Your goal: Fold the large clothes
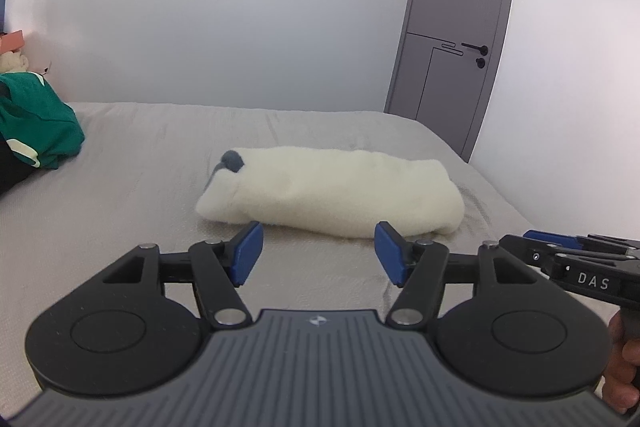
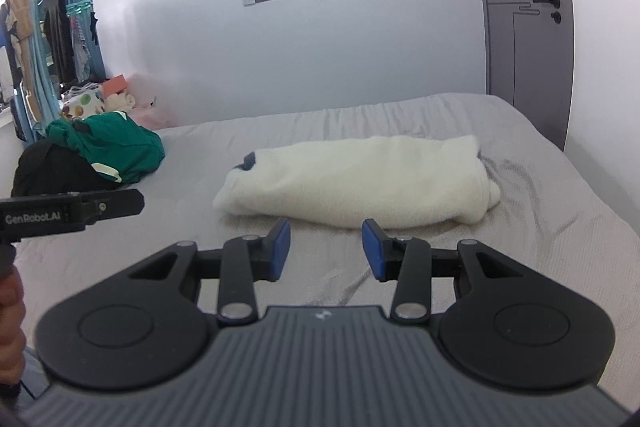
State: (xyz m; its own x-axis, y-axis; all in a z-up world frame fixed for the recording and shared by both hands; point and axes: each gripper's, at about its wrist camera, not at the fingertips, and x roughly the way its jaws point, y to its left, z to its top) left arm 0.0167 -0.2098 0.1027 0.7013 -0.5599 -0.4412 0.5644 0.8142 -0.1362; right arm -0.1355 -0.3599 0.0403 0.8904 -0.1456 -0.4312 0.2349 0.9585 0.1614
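A cream fleece garment (image 1: 332,189) lies folded into a long bundle across the grey bed, with a dark grey patch at its left end; the right wrist view shows the same garment (image 2: 360,179). My left gripper (image 1: 318,253) hovers just in front of its near edge, open, with nothing between the blue pads (image 1: 249,253). My right gripper (image 2: 326,249) is also open and empty, just short of the bundle's near edge. The right gripper's side (image 1: 580,259) shows at the right of the left wrist view, and the left gripper's body (image 2: 72,211) at the left of the right wrist view.
A green garment (image 2: 116,147) lies on a black one (image 2: 52,167) at the bed's far left. The grey bedsheet (image 2: 540,227) is wrinkled to the right of the bundle. A grey door (image 1: 456,27) stands behind on the right, and a clothes rack (image 2: 36,27) on the far left.
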